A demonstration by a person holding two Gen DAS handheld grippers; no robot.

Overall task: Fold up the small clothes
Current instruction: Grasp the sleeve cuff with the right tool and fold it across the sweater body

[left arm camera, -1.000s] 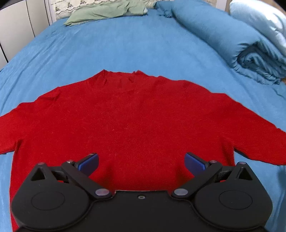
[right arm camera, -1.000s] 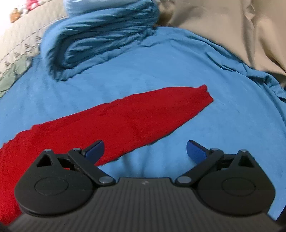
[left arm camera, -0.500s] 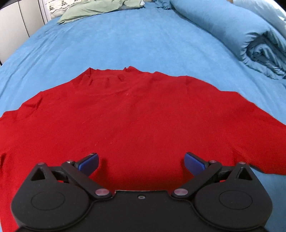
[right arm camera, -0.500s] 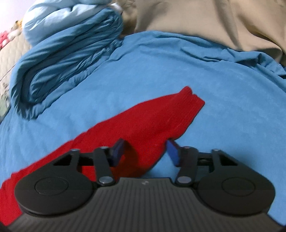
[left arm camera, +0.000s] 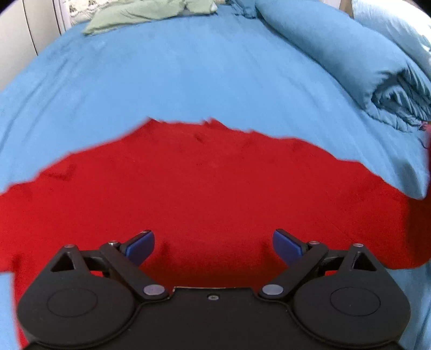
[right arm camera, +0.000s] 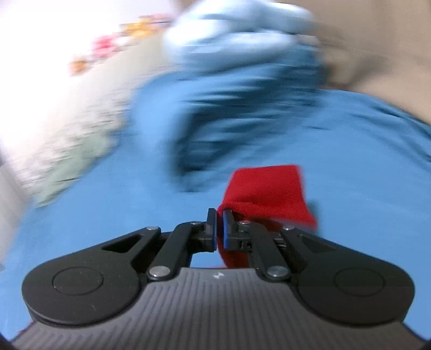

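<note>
A red long-sleeved sweater (left arm camera: 210, 188) lies spread flat on the blue bed sheet (left arm camera: 188, 75), collar pointing away from me. My left gripper (left arm camera: 213, 243) hovers over the sweater's lower body; its jaws stand wide and are closing slightly, with only the flat cloth beneath them. My right gripper (right arm camera: 219, 219) is shut on the sweater's right sleeve (right arm camera: 266, 188), whose cuff end sticks up past the pads, lifted off the sheet. In the left wrist view that raised sleeve (left arm camera: 420, 215) shows at the right edge.
A rolled blue duvet (left arm camera: 363, 59) lies at the far right of the bed and appears blurred as a duvet (right arm camera: 242, 80) ahead of the right gripper. A green cloth (left arm camera: 145, 13) sits at the bed's far end. A white cabinet (left arm camera: 16, 48) stands at left.
My right gripper closed on the red sleeve and lifted it, swinging left; its view is now blurred. My left gripper moved forward over the sweater, which now sits lower in its view.
</note>
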